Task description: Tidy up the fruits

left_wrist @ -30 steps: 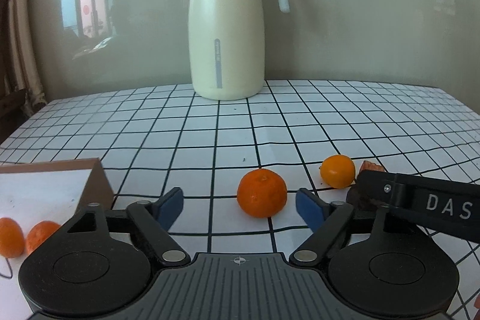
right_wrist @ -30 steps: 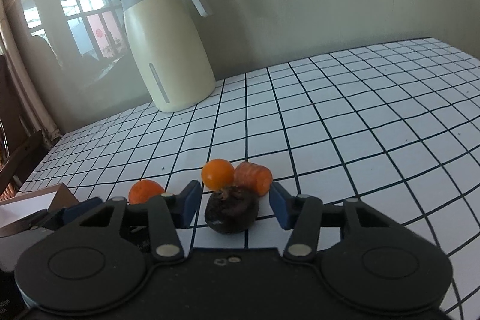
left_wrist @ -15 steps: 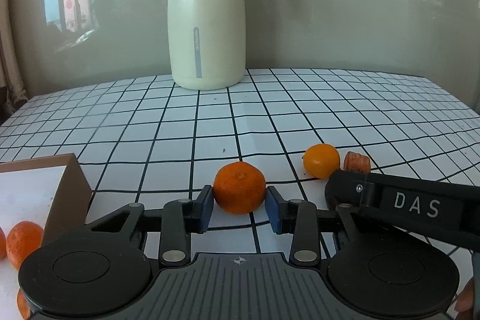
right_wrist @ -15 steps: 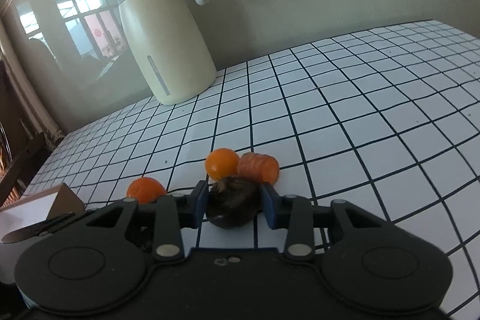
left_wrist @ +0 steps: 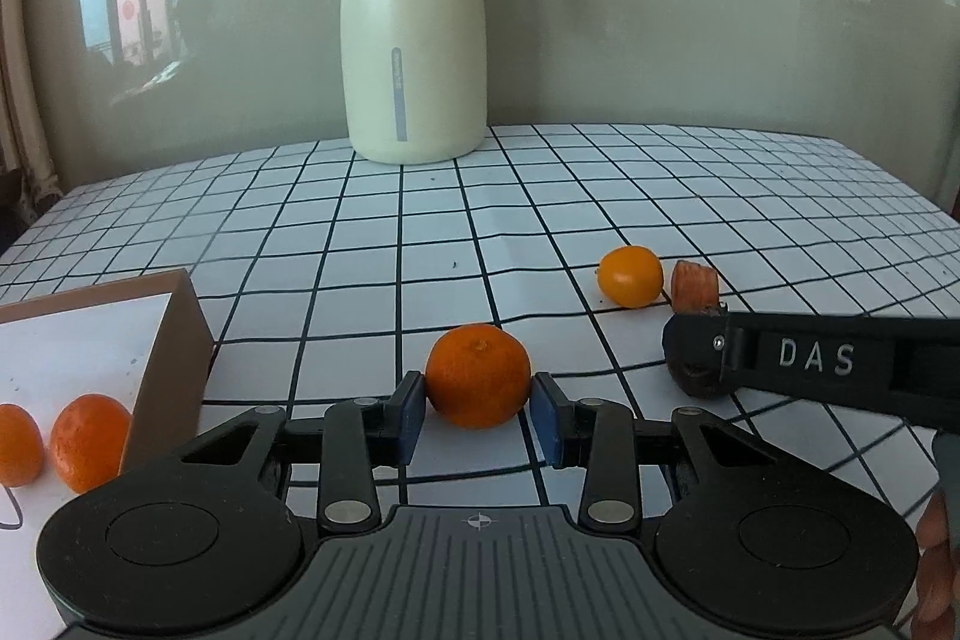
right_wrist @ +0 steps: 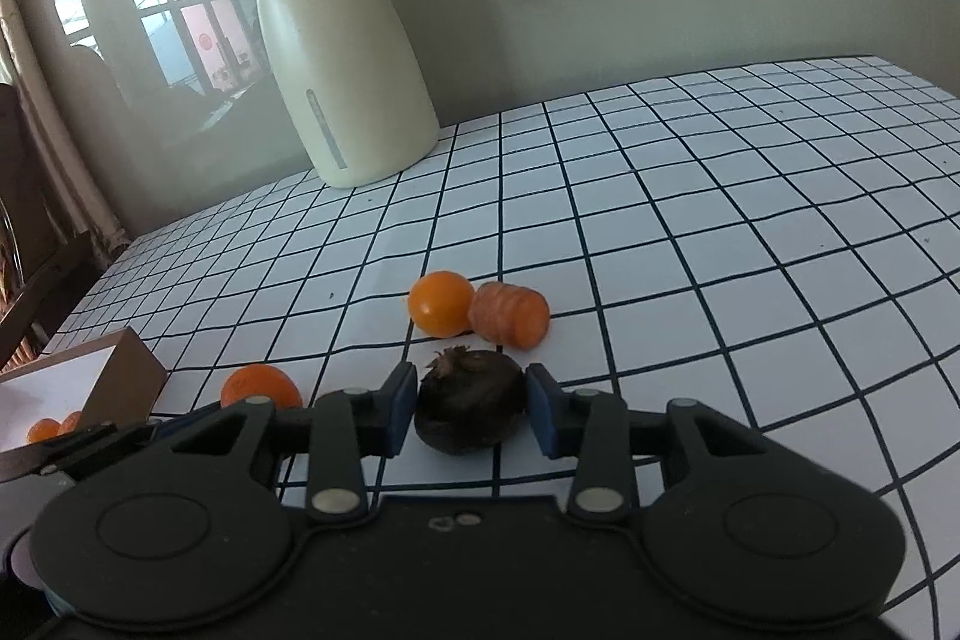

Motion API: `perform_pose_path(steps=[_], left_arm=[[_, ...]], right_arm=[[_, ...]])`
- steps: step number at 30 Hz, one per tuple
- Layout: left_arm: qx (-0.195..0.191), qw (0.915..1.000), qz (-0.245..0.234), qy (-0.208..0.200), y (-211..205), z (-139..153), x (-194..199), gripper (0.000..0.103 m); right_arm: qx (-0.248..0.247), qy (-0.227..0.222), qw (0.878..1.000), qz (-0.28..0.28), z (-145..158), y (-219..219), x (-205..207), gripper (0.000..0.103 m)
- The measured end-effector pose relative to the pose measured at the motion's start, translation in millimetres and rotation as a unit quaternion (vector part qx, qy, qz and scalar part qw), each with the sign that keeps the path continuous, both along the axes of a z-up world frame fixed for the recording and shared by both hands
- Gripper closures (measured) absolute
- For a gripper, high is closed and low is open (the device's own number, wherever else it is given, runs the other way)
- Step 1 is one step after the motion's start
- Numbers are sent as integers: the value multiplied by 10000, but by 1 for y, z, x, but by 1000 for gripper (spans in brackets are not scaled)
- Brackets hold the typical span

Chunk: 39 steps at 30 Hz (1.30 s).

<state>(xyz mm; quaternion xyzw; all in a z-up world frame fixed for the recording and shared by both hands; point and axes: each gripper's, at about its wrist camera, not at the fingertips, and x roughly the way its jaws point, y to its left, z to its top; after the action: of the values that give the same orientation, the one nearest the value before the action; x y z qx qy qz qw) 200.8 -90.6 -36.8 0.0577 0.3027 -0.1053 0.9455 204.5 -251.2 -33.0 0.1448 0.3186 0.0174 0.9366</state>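
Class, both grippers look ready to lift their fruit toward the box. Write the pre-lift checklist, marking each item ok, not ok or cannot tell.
1. Left gripper pads press both sides of the mandarin; its jaws have just been closing: ok.
2. Right gripper pads sit against the dark fruit; after closing, its jaws have just eased open slightly: cannot tell if firm.
3. Both fruits off the checked table: not ok, they rest on it.
4. Box has room beside its two oranges: ok.
5. Small orange and carrot piece apart from the dark fruit: ok, a gap shows.
6. Thermos away from both grippers: ok.
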Motion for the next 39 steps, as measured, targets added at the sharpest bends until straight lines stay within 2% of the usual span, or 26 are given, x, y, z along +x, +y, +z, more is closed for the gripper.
perform_pose_path(steps=[10,20,26,39], left_arm=[[146,9998,29,-158,-7,-3,8,65],[-65,9998,74,-199,1,0,3,66],[-58,9996,97,-261,14,12,-11,66],[-178,9990,219,-356,69,37,-63,66]], right_arm=[[-46,-30,10000,64,-1,0,-2,73],[-179,-174,9996,113,6,2,-9,73],[-249,-332,9987,307,17,8,-19,73],[-293,-631,9910,1140,37,40,-58,73]])
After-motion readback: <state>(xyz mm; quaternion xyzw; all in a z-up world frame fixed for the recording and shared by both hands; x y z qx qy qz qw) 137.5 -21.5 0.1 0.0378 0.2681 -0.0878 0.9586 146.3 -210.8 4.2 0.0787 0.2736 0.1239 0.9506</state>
